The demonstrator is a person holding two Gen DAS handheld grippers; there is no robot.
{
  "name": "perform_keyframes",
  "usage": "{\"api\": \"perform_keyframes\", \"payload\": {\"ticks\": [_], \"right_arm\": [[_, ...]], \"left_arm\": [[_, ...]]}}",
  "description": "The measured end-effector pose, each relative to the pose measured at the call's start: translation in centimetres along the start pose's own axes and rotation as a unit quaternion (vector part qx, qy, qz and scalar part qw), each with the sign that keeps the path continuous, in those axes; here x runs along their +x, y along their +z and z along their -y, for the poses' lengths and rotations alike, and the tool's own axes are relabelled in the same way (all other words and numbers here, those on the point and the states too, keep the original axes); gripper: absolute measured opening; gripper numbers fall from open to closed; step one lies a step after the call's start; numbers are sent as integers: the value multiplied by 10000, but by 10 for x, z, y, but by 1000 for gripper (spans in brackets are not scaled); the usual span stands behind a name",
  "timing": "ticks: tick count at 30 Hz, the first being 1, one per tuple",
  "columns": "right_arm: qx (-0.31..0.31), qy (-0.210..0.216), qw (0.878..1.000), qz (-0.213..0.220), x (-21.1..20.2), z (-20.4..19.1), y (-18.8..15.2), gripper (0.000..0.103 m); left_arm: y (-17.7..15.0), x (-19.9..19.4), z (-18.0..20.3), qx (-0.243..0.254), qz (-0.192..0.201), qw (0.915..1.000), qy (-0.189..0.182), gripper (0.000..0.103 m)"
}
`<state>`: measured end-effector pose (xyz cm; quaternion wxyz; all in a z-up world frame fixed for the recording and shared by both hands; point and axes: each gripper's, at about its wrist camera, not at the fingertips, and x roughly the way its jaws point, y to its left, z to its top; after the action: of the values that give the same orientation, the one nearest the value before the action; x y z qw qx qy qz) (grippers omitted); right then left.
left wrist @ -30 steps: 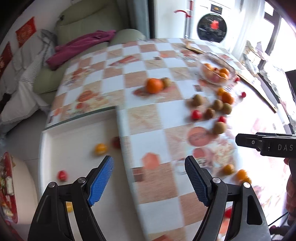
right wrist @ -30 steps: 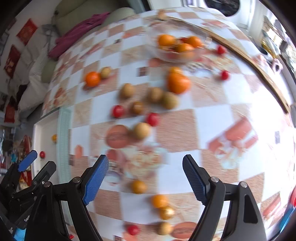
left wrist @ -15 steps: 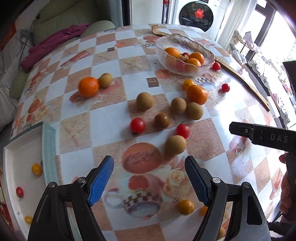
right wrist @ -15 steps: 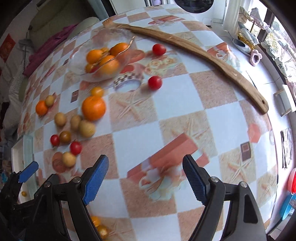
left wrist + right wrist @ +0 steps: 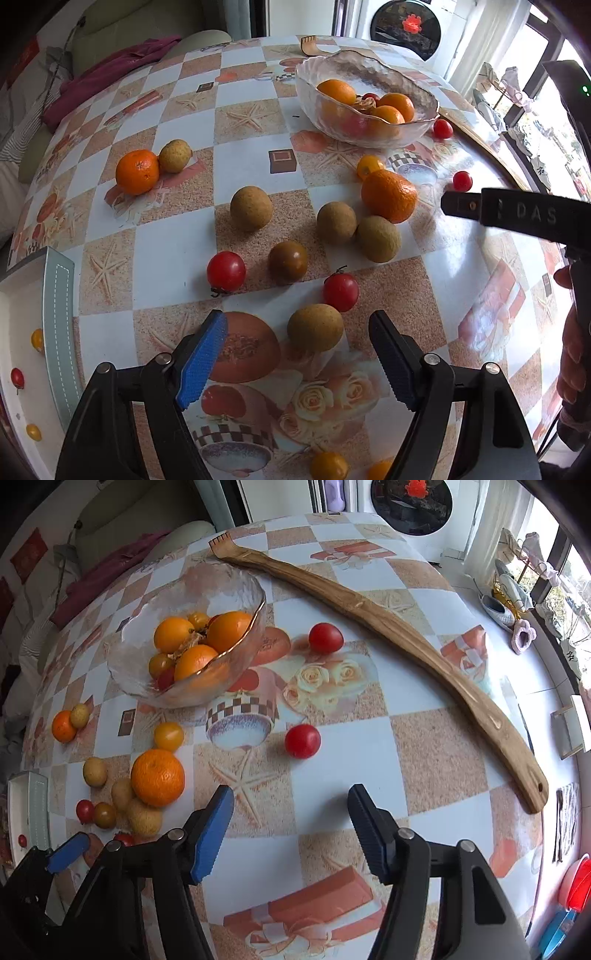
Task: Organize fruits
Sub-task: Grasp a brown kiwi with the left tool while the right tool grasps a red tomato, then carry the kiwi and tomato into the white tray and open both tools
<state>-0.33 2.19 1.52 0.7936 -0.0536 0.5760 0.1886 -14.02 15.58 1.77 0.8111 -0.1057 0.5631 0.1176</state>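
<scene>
A glass bowl [image 5: 369, 61] [image 5: 147, 686] holding oranges and small tomatoes stands at the back of the table. Loose fruit lies in front of it: two oranges [image 5: 389, 195] [image 5: 137, 171], several brown round fruits [image 5: 251, 208] and red tomatoes [image 5: 226, 270]. My left gripper [image 5: 295, 321] hovers open over the nearest brown fruit [image 5: 315, 326], which shows between the fingertips untouched. My right gripper [image 5: 290, 794] is closing its jaws with nothing between them. It sits just short of a red tomato [image 5: 302, 740]. A second red tomato [image 5: 325, 638] lies farther back.
A long wooden back scratcher [image 5: 369, 609] curves across the table's right side. A white tray [image 5: 22, 332] with small tomatoes adjoins the left edge. A sofa with a purple garment [image 5: 110, 74] stands behind. A hand [image 5: 572, 350] grips the right tool.
Both views swept right across the table, from the tray side to the fruit. The left gripper came lower over the brown fruit. The right gripper's jaws narrowed.
</scene>
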Motion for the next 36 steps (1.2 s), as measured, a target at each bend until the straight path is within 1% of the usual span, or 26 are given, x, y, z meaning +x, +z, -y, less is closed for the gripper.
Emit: {"api": "perform_keyframes", "payload": {"ticks": [1, 3, 4, 5, 6, 7, 8, 9, 11, 13, 14, 15, 19, 26, 36], "right_arm": [[-31, -13, 10000, 27, 1, 0, 4, 63], [-132, -76, 9999, 80, 5, -3, 12, 52], [-176, -118, 9997, 108, 6, -4, 14, 49], [-197, -158, 9996, 126, 6, -4, 16, 42], [-197, -185, 9995, 137, 7, -4, 18, 36], [-179, -216, 9995, 146, 8, -4, 19, 32], [-150, -239, 9995, 152, 8, -2, 20, 25], [-112, -249, 9995, 156, 8, 0, 21, 21], [-8, -159, 9997, 158, 8, 4, 23, 21], [34, -58, 9999, 143, 7, 6, 21, 21], [42, -17, 9999, 139, 6, 6, 20, 21], [52, 20, 9999, 132, 5, 7, 18, 21], [129, 215, 9996, 90, -2, 7, 6, 21], [313, 342, 9989, -21, -18, 10, -21, 21], [325, 484, 9982, -107, -42, -5, -49, 21]], "left_arm": [[0, 0, 0, -41, 5, 10000, 15, 80], [2, 0, 0, -111, 7, 9999, 3, 80], [2, 0, 1, -135, 13, 9999, 0, 78], [2, 0, 1, -133, 20, 9999, 25, 73], [2, 0, 2, -115, 19, 9999, 75, 73], [2, 0, 2, -121, 14, 9999, 86, 73], [2, 0, 2, -140, 10, 9999, 89, 73], [2, 0, 2, -143, 8, 9999, 88, 70], [1, -2, 2, -115, 26, 9998, 175, 61], [1, -3, 1, -111, 48, 9998, 142, 52], [1, -4, 1, -82, 77, 9999, 115, 39], [1, -5, 1, -45, 84, 9999, 105, 29], [0, -8, 1, -12, 99, 9999, -55, 29], [-8, -20, -2, 8, 164, 9996, -211, 29], [-21, -46, -24, -1, 232, 9994, -268, 29]]}}
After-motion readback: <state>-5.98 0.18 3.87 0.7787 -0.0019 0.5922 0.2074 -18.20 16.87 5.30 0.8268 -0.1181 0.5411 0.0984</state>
